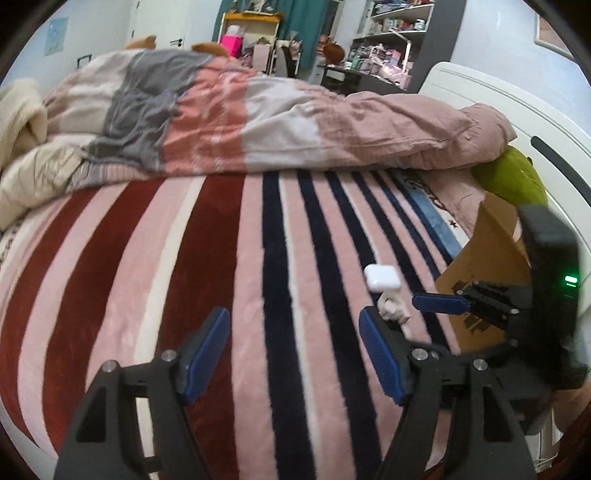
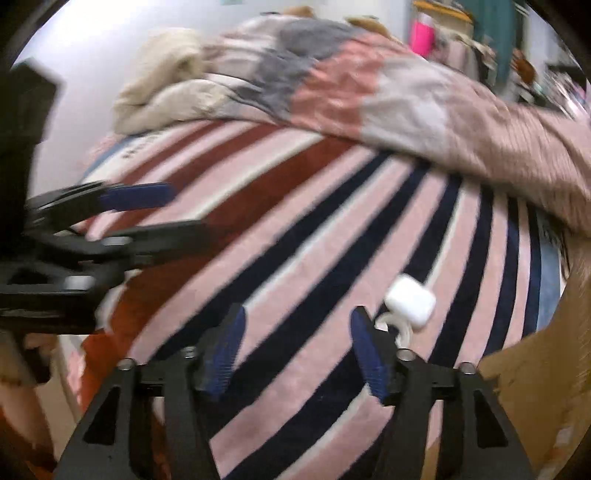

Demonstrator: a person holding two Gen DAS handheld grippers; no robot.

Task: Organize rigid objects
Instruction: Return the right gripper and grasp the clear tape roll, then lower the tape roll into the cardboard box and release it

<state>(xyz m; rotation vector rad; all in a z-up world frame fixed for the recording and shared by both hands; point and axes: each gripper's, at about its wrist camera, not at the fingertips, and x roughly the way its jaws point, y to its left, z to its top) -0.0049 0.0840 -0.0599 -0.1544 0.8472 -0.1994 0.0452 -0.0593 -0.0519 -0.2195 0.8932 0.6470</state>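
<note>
A white earbud case [image 1: 382, 277] with a pale loop strap [image 1: 392, 310] lies on the striped bed blanket. It also shows in the right wrist view [image 2: 410, 301]. My left gripper [image 1: 293, 332] is open and empty, just left of the case. My right gripper [image 2: 295, 334] is open and empty, with the case just beyond its right fingertip. The right gripper shows in the left wrist view [image 1: 439, 303] beside a cardboard box [image 1: 484, 273]. The left gripper shows in the right wrist view [image 2: 155, 210] at the left.
A rumpled pink, grey and white duvet [image 1: 236, 118] is heaped across the far side of the bed. A cream blanket [image 1: 22, 147] lies at the left. A green object [image 1: 513, 177] sits behind the box by a white headboard [image 1: 524, 122]. Cluttered shelves [image 1: 391, 33] stand beyond.
</note>
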